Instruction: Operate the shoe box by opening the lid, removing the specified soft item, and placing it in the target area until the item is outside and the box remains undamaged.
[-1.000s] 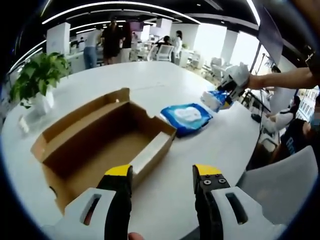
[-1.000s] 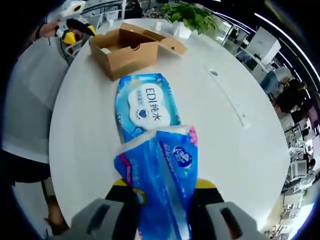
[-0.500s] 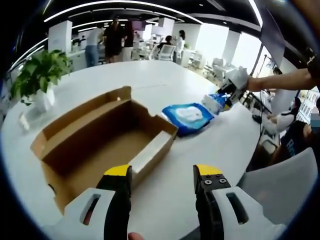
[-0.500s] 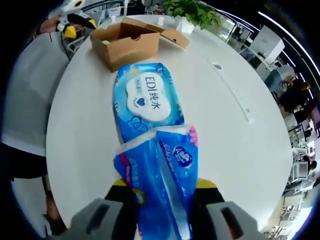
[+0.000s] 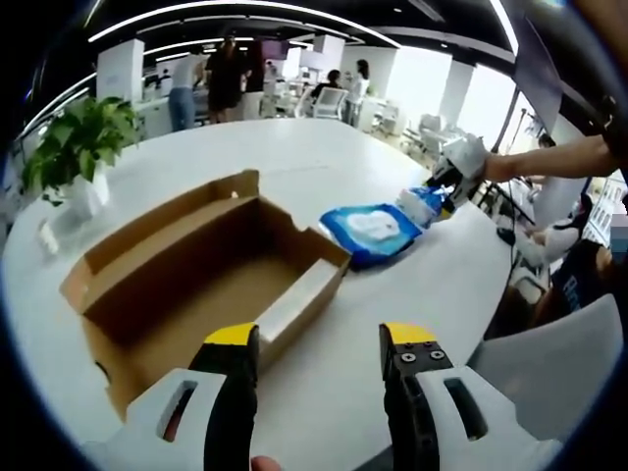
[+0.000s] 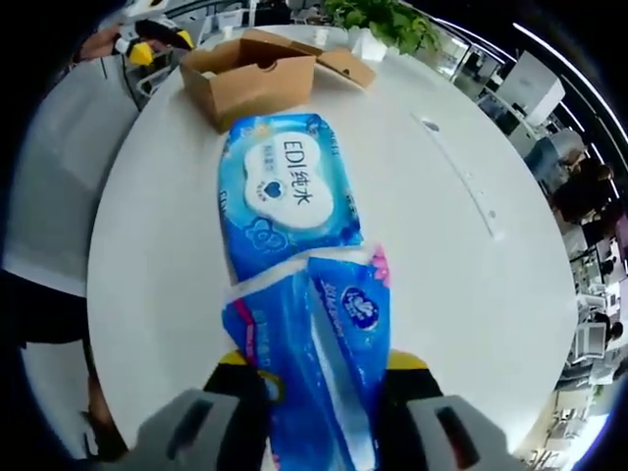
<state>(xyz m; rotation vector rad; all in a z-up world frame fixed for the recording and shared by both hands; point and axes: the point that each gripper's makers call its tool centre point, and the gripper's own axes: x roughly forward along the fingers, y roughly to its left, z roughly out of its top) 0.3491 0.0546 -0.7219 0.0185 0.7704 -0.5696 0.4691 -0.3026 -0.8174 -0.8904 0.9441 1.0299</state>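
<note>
The open cardboard shoe box [image 5: 186, 280] lies on the white round table [image 5: 294, 157] with its lid folded back; it looks empty inside. In the right gripper view the box [image 6: 250, 83] sits at the far end. My left gripper [image 5: 319, 343] hovers open over the near corner of the box, holding nothing. My right gripper [image 6: 314, 368] is shut on a blue tissue pack [image 6: 314, 343], low over the table. Just beyond it a blue wet-wipes pack [image 6: 285, 191] lies flat on the table. In the left gripper view the right gripper [image 5: 453, 169] holds the tissue pack [image 5: 424, 201] beside the wipes pack [image 5: 373, 228].
A potted plant [image 5: 74, 147] stands at the table's left edge. A grey chair back [image 5: 549, 353] is at the right. People stand and sit in the office behind. A thin white strip [image 6: 461, 186] lies on the table.
My right gripper has moved forward a little with the tissue pack, bringing the wipes pack closer. The left gripper and the box stay where they were.
</note>
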